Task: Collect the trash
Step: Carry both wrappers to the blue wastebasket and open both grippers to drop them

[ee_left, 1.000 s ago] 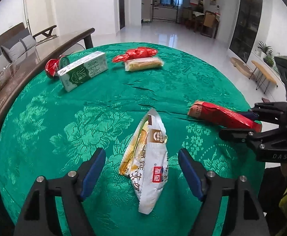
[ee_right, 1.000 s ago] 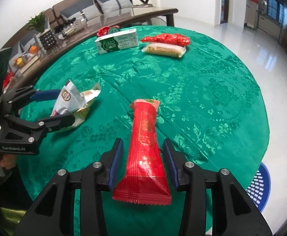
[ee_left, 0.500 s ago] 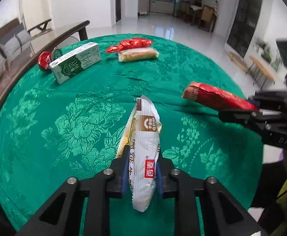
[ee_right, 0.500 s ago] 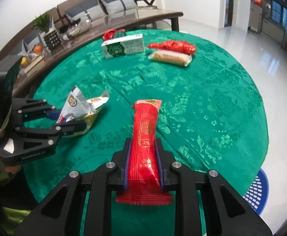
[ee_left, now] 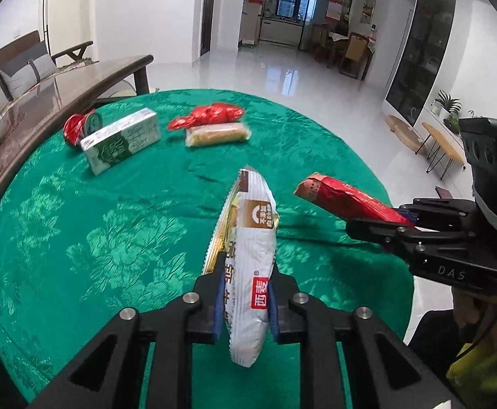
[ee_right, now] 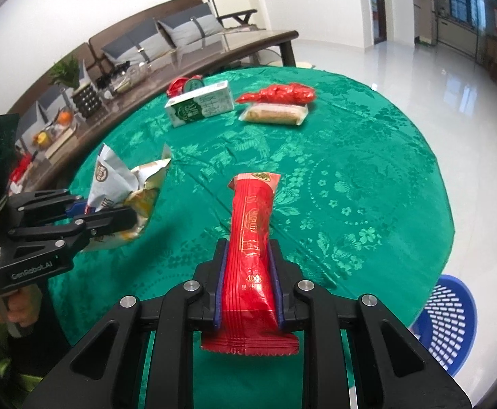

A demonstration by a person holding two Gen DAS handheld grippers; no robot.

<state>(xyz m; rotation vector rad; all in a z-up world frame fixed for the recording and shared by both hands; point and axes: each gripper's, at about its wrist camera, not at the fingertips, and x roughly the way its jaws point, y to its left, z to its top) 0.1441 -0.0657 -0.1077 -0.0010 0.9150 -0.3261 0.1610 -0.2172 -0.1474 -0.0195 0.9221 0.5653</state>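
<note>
My left gripper (ee_left: pixel 245 301) is shut on a white snack wrapper (ee_left: pixel 251 259) and holds it above the green tablecloth (ee_left: pixel 112 211). My right gripper (ee_right: pixel 248 286) is shut on a long red wrapper (ee_right: pixel 251 238), also lifted off the table. Each gripper shows in the other's view: the right gripper (ee_left: pixel 381 225) with the red wrapper (ee_left: pixel 343 197), the left gripper (ee_right: pixel 102 218) with the white wrapper (ee_right: pixel 119 184).
At the far side of the table lie a green-and-white carton (ee_left: pixel 122 139), a red can (ee_left: pixel 78 126), a crumpled red bag (ee_left: pixel 211 116) and a yellow snack pack (ee_left: pixel 217 134). A blue perforated basket (ee_right: pixel 446 320) stands on the floor at the right. A wooden bench (ee_left: pixel 61 92) runs along the left.
Both grippers closed on their wrappers a second ago and have since lifted them higher off the cloth. The other trash has not moved.
</note>
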